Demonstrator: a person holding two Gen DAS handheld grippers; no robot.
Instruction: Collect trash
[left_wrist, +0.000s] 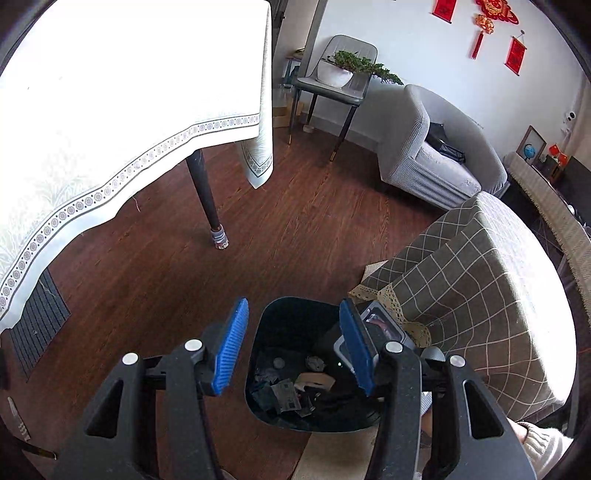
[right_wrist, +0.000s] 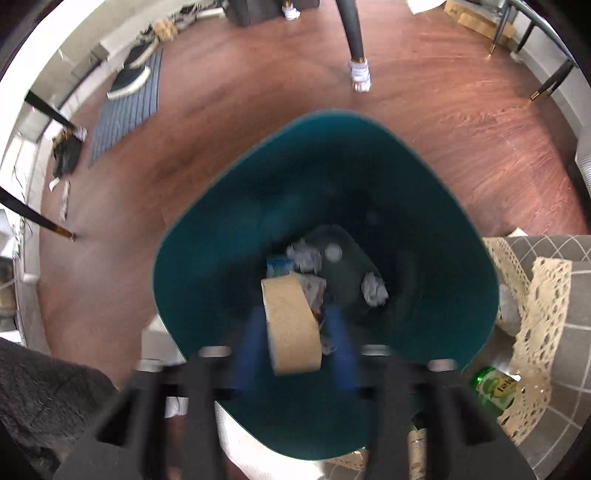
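A dark teal trash bin (right_wrist: 221, 229) stands on the wooden floor, with crumpled paper (right_wrist: 373, 288) and wrappers at its bottom. My right gripper (right_wrist: 293, 325) hangs over the bin's mouth, blurred. A tan tape roll (right_wrist: 291, 325) sits between its blue fingers (right_wrist: 338, 343), which stand apart from the roll's sides. In the left wrist view the bin (left_wrist: 295, 317) lies below my left gripper (left_wrist: 293, 314), which is open and empty above the rim. The right gripper's body shows in that view (left_wrist: 380, 325) over the bin.
A table with a white cloth (left_wrist: 129, 92) and dark leg (left_wrist: 207, 195) stands left. A grey checked cover (left_wrist: 480, 277) lies right of the bin. A green can (right_wrist: 493, 389) rests by the bin. A grey mat (right_wrist: 125, 110) and armchair (left_wrist: 439, 147) lie farther off.
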